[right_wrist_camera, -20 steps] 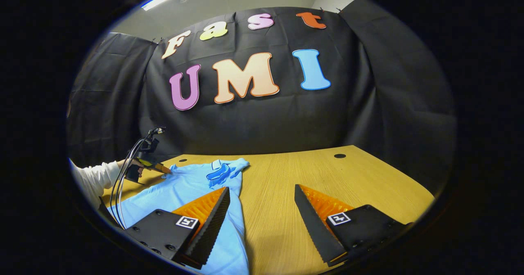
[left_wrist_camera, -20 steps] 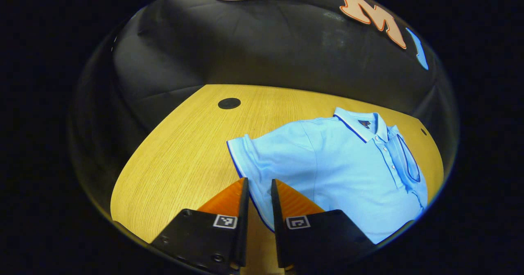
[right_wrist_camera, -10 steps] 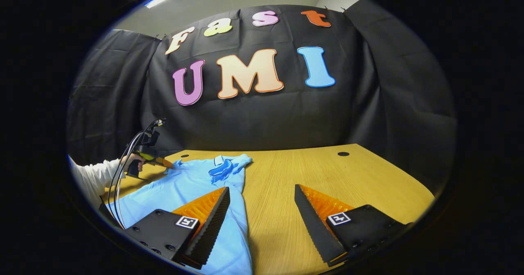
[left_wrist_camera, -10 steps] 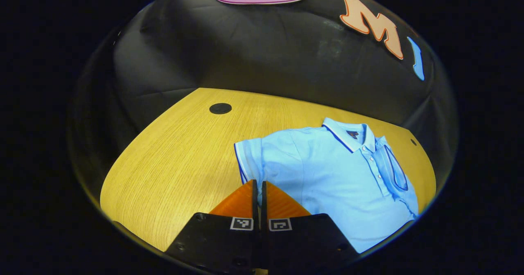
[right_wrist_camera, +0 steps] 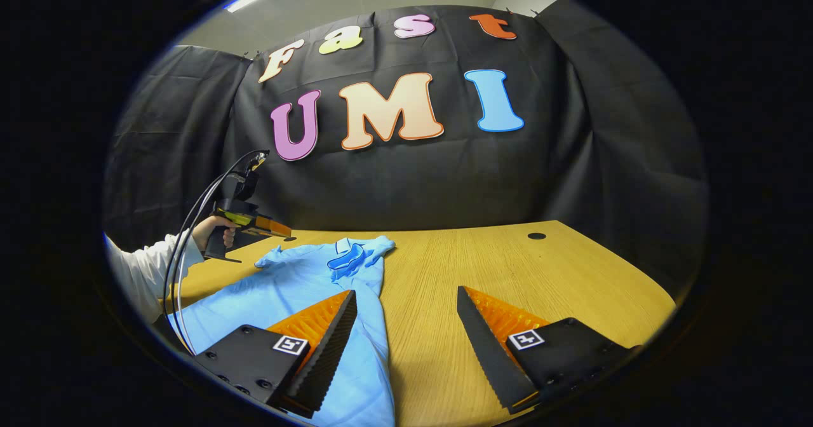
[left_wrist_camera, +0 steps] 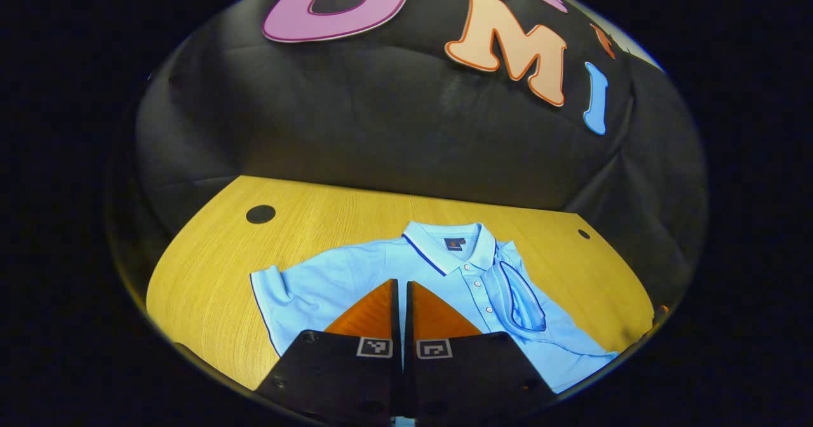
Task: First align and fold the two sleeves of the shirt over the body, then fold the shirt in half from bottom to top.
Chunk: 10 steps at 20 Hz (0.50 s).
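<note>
Wood desk (right_wrist_camera: 571, 268): pale oak grain; it carries the shirt on its left part as the right gripper view shows it, the right part bare.
Shirt (left_wrist_camera: 356, 274): light blue polo lying flat, collar (left_wrist_camera: 454, 249) toward the booth wall, hem toward the person; its long axis runs from near edge to far edge of the desk.
Right-side sleeve (left_wrist_camera: 521, 293): already folded over the chest, its dark-trimmed cuff lying beside the button placket.
Left-side sleeve (left_wrist_camera: 279, 287): spread outward on the wood, not yet laid over the body.
Left hand-held gripper (left_wrist_camera: 401, 287): fingers clenched together; in its own view it points at the chest, and in the right gripper view (right_wrist_camera: 270, 227) it is raised above the shoulder. Whether a bit of cloth is pinched between the fingers cannot be told.
Right hand-held gripper (right_wrist_camera: 406, 312): released, fingers wide apart, low over the hem end, one finger above the cloth and the other above bare wood.
Key relation: the unfolded sleeve lies to the left of and below the left hand-held gripper, which is the nearer one; judged from this, the sleeve wants carrying across, to the right, toward the placket.
</note>
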{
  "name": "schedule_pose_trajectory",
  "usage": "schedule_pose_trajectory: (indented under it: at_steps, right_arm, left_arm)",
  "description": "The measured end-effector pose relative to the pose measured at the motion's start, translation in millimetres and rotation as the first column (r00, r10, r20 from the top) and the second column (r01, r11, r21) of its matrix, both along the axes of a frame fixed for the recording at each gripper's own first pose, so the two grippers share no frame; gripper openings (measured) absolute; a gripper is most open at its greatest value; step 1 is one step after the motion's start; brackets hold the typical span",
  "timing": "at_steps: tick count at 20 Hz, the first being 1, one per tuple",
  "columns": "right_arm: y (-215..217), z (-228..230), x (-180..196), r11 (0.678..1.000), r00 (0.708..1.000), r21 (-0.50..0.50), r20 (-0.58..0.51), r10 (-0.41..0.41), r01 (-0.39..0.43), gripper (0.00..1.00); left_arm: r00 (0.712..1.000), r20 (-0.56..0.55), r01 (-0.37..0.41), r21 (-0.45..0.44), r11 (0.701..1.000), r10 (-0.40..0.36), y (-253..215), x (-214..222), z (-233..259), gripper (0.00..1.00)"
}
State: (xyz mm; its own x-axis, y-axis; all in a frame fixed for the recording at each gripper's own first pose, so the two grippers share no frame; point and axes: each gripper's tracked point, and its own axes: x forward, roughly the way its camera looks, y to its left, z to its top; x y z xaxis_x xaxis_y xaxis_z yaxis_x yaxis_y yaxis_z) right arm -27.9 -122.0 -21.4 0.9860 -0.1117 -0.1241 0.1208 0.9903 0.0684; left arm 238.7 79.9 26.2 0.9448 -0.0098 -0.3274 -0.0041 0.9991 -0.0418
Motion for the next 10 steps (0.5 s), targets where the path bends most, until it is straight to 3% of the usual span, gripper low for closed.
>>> schedule_pose_trajectory:
  at_steps: [4,5,6,8,9,10]
  right_arm:
    - [3,1,1,1.000,1.000,0.002,0.006,0.008,-0.008,0.98]
    - [3,2,2,1.000,1.000,0.004,0.006,0.010,-0.010,0.98]
    - [4,1,1,1.000,1.000,0.005,0.005,0.011,-0.011,0.98]
    - [4,0,2,1.000,1.000,0.005,0.001,0.011,-0.011,0.98]
    - [4,0,2,1.000,1.000,0.004,0.001,0.011,-0.011,0.98]
    - [5,0,2,1.000,1.000,0.005,0.002,0.011,-0.011,0.98]
  left_arm:
    - [0.994,-0.005,-0.112,0.061,0.992,0.113,43,-10,-3,0.00]
    - [0.991,-0.025,-0.133,0.073,0.988,0.135,54,-15,-11,0.06]
    - [0.986,-0.045,-0.155,0.090,0.984,0.159,65,-20,-17,0.17]
    - [0.977,-0.068,-0.193,0.110,0.975,0.201,83,-25,-27,0.55]
    - [0.974,-0.071,-0.207,0.113,0.972,0.216,90,-28,-31,0.66]
    - [0.971,-0.082,-0.216,0.113,0.970,0.226,95,-29,-35,0.70]
